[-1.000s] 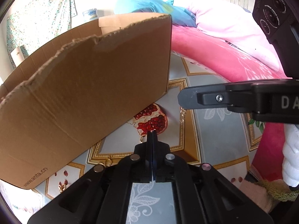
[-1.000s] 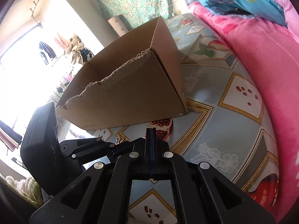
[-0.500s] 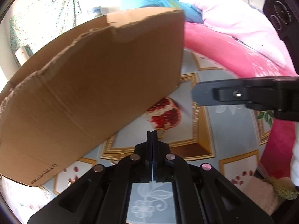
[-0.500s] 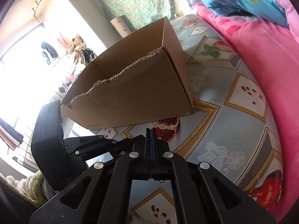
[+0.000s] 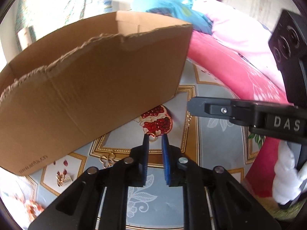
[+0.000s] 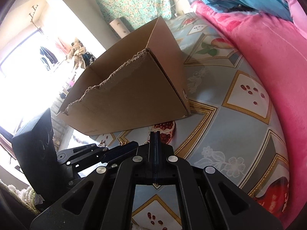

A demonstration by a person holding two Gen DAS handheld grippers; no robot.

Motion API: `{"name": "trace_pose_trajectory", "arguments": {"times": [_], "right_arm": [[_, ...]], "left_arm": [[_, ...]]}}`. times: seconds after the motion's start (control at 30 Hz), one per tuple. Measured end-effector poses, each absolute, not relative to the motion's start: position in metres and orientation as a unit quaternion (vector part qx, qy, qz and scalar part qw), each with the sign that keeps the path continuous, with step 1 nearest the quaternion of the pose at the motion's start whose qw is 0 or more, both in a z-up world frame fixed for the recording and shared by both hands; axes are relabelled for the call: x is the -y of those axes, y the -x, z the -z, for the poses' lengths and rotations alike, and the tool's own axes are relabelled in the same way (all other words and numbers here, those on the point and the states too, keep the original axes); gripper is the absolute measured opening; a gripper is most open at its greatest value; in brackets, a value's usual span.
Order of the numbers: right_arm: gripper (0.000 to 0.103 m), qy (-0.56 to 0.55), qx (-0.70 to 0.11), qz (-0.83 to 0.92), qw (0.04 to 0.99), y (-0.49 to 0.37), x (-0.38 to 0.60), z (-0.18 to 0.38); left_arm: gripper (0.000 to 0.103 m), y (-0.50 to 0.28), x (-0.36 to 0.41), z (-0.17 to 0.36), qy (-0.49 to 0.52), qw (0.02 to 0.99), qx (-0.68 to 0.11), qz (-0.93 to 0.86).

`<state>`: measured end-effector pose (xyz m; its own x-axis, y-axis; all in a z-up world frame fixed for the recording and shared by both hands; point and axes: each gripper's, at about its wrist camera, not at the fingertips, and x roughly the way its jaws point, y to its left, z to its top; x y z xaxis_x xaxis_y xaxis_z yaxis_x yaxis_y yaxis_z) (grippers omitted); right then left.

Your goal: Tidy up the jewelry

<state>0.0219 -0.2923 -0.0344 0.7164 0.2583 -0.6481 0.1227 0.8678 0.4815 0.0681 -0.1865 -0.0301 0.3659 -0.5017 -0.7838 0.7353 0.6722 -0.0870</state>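
Since a moment ago the left gripper (image 5: 154, 140) has parted its blue pads (image 5: 165, 153) to a narrow gap and come down over a small gold ring (image 5: 152, 136), which now sits between the tips. It lies on the patterned tablecloth (image 5: 214, 143), at the lower edge of the printed pomegranate (image 5: 157, 120), just in front of the cardboard box (image 5: 92, 88). Whether the pads touch it I cannot tell.

That ring looks light, stiff and slippery, thin enough to skate away or flip if nudged, so I would pinch it across its band with the pads low against the cloth.

2 more gold pieces wait nearer the box's left corner: a flower-shaped charm (image 5: 107, 160) and a comb-like clip (image 5: 63, 179). Something like a fine chain (image 5: 189, 118) lies under the right gripper (image 5: 191, 105), though it blurs into the gilt print.

From its own view the right gripper (image 6: 155, 134) has its fingers pressed together on nothing, hovering above the cloth.
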Motion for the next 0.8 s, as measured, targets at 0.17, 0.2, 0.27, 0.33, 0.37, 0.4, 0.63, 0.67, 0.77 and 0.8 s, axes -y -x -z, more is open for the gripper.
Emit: {"name": "trace_pose_trajectory", "arguments": {"times": [0.17, 0.2, 0.27, 0.33, 0.37, 0.4, 0.63, 0.67, 0.77, 0.8], "right_arm": [[0.000, -0.258, -0.374, -0.039, 0.890, -0.020, 0.295, 0.036], [0.000, -0.259, -0.374, -0.039, 0.890, -0.020, 0.296, 0.036], [0.000, -0.262, -0.374, -0.038, 0.889, -0.019, 0.297, 0.037], [0.000, -0.264, -0.374, -0.038, 0.888, -0.018, 0.298, 0.038], [0.000, -0.265, -0.374, -0.038, 0.888, -0.018, 0.299, 0.038], [0.000, -0.266, -0.374, -0.038, 0.888, -0.018, 0.299, 0.038], [0.000, -0.269, -0.372, -0.039, 0.888, -0.017, 0.299, 0.039], [0.000, -0.268, -0.371, -0.039, 0.888, -0.015, 0.299, 0.038], [0.000, -0.269, -0.369, -0.037, 0.889, -0.014, 0.299, 0.038], [0.000, -0.268, -0.370, -0.036, 0.889, -0.014, 0.298, 0.038]], "left_arm": [[0.013, -0.071, 0.190, 0.035, -0.131, 0.815, -0.430, 0.366], [0.013, -0.072, 0.188, 0.036, -0.132, 0.815, -0.432, 0.364], [0.013, -0.073, 0.194, 0.036, -0.133, 0.818, -0.427, 0.363], [0.013, -0.073, 0.195, 0.036, -0.133, 0.819, -0.426, 0.361], [0.013, -0.073, 0.196, 0.037, -0.132, 0.820, -0.424, 0.360], [0.013, -0.073, 0.197, 0.038, -0.131, 0.823, -0.421, 0.359], [0.013, -0.067, 0.208, 0.038, -0.147, 0.835, -0.411, 0.335], [0.013, -0.067, 0.209, 0.038, -0.150, 0.836, -0.410, 0.334], [0.013, -0.065, 0.212, 0.039, -0.160, 0.838, -0.403, 0.332], [0.013, -0.065, 0.212, 0.039, -0.163, 0.838, -0.401, 0.331]]}}
